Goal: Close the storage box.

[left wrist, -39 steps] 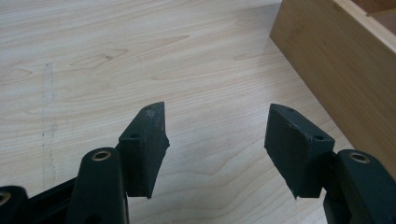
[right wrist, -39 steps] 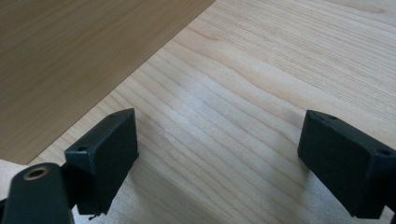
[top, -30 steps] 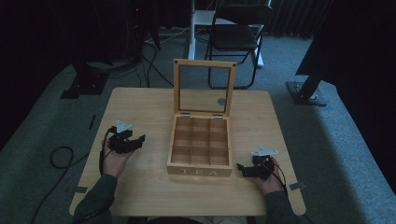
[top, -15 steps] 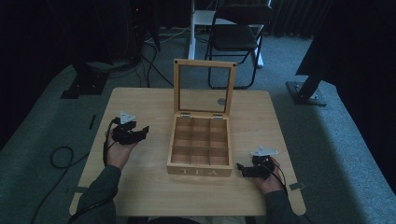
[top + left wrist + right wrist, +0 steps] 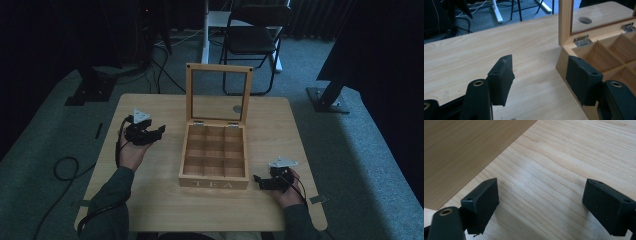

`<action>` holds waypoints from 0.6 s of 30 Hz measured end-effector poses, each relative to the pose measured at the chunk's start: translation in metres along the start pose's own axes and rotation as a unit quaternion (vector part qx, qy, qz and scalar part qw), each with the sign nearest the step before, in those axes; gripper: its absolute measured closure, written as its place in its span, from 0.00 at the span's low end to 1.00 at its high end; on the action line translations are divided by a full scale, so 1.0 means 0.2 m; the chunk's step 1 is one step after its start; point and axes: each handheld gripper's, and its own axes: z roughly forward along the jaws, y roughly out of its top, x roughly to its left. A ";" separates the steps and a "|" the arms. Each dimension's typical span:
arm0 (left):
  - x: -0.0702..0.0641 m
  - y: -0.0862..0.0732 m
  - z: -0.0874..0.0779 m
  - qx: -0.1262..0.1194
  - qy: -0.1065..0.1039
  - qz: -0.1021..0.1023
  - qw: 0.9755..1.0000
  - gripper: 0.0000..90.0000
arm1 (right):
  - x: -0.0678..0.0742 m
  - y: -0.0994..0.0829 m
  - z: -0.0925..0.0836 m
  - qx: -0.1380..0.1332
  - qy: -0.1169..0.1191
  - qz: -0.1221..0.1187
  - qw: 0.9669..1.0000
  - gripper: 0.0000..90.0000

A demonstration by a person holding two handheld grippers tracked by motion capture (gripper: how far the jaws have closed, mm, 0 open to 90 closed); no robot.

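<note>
Tongs on my left [image 5: 156, 131] have risen and come nearer to the tea box [image 5: 215, 157], spread wide with nothing between; I judge they approach its upright lid [image 5: 218, 94]. Box stands mid-table [image 5: 150, 200], compartments empty. Right of the box, my right tongs [image 5: 259, 182] rest released. Lid's pane is hard to make out.

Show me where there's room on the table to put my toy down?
The table is bare along the front edge below the tea box, across the back behind its raised lid, and on the right side above the right claw. It is tighter between the left claw and the box.
</note>
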 end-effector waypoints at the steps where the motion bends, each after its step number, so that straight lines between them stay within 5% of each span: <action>1: 0.00 0.01 0.01 -0.004 -0.001 -0.002 1.000 0.43 | 0.00 0.00 0.00 0.000 0.000 0.000 1.000 0.15; 11: -0.06 0.11 0.08 -0.025 -0.012 -0.002 1.000 0.43 | 0.00 0.00 0.00 0.001 0.001 -0.001 1.000 0.15; 18: -0.11 0.17 0.13 -0.024 -0.015 0.017 0.999 0.43 | 0.00 0.00 0.00 0.000 0.000 0.000 1.000 0.15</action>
